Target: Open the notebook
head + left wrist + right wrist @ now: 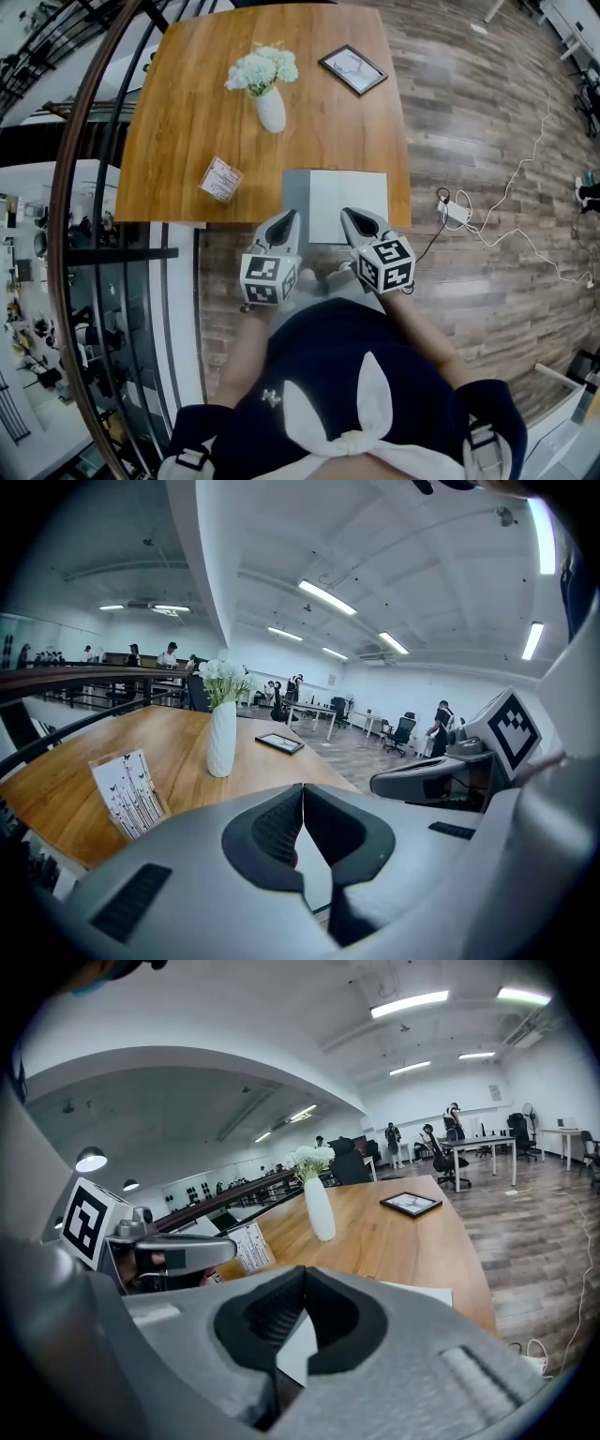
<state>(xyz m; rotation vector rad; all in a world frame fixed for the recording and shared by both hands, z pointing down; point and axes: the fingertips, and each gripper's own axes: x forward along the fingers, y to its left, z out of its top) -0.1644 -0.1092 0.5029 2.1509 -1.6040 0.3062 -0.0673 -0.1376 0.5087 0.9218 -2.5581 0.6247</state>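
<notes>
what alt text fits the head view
Seen from above, a person holds the left gripper and right gripper, both shut, at the near edge of a white notebook on a wooden table. Farther back are a vase of white flowers, a framed picture and a card.

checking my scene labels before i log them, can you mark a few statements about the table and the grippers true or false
1. The vase holds white flowers. True.
2. In the head view the picture frame lies left of the vase. False: it lies to the vase's right.
3. The notebook lies at the table's near edge. True.
4. The right gripper's fingers stand wide apart. False: they are together.
5. The card rests on the notebook. False: it stands on bare table, left of the notebook and apart from it.
</notes>
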